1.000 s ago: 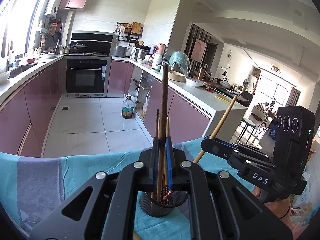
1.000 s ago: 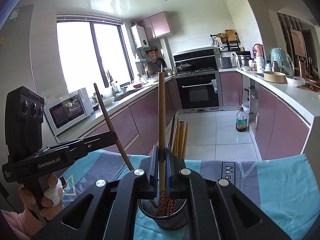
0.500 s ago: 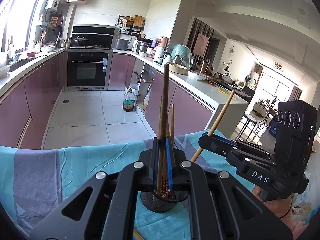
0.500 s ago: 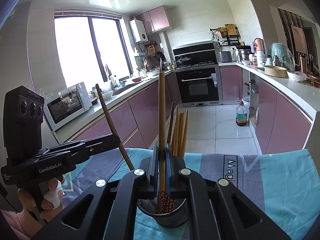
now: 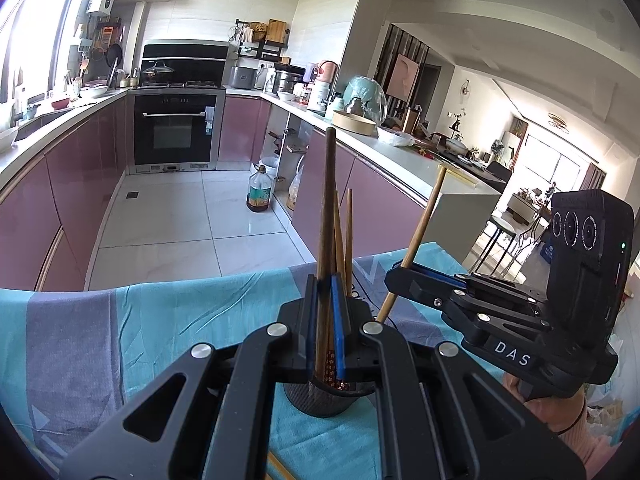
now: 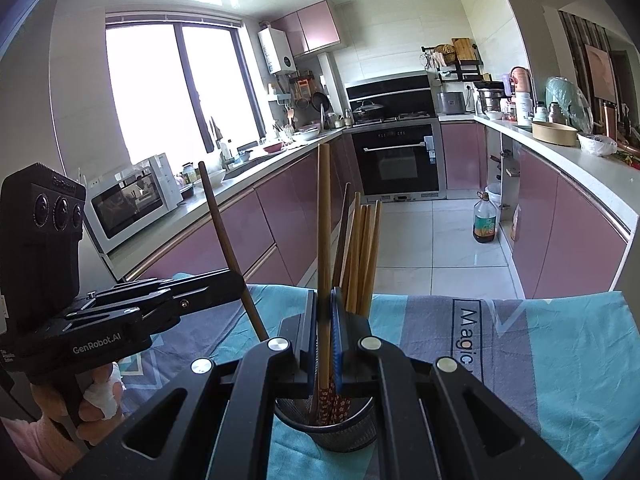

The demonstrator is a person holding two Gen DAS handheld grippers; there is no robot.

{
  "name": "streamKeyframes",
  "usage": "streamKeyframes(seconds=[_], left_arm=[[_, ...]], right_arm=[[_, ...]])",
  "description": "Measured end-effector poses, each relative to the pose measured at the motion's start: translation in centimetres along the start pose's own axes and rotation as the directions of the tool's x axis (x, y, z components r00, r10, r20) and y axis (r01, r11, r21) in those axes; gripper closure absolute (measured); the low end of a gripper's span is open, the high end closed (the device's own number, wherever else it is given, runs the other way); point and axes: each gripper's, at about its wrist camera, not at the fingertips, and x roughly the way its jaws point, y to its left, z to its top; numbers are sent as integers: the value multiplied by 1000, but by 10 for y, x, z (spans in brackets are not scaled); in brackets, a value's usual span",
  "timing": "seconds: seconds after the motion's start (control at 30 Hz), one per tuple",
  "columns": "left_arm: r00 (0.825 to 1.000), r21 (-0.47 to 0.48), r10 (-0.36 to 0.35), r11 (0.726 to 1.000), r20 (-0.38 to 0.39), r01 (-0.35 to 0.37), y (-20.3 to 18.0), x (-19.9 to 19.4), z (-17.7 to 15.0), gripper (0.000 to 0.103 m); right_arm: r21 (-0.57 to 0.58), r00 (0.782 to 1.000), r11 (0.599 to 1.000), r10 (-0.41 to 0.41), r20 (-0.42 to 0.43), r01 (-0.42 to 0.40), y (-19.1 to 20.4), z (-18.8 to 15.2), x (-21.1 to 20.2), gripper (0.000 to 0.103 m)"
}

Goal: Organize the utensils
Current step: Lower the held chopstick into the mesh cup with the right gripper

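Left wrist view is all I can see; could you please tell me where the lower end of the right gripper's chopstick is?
Observer: In the right wrist view, the chopstick in the right gripper runs down to the mouth of the mesh holder.
Operator: Thank you. How full is the holder?
Observer: At least four light chopsticks stand in it.
Operator: Is anything printed on the cloth?
Observer: Yes, the cloth carries the lettering "Magic" on a grey stripe.

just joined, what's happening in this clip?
A person holds a gripper in each hand over a black mesh utensil cup on a teal cloth. The left gripper is shut on a dark chopstick, the right gripper on a lighter chopstick. Both sticks' lower ends are in the cup with other chopsticks.
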Motion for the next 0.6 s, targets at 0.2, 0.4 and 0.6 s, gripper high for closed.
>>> streamKeyframes(seconds=[0.2,0.4,0.6], left_arm=[[1000,0,-7,1000,-29,7,2,10,-6,96],[999,0,-2,1000,-46,2,5,22,-1,96],[998,1,-3,1000,-69,3,10,37,-3,96]], right_arm=[[3,1000,1000,2,-25,-2,0,-5,8,98],[7,999,1000,0,-35,0,-2,-5,14,98],[26,999,1000,-7,-41,8,-8,-3,21,98]])
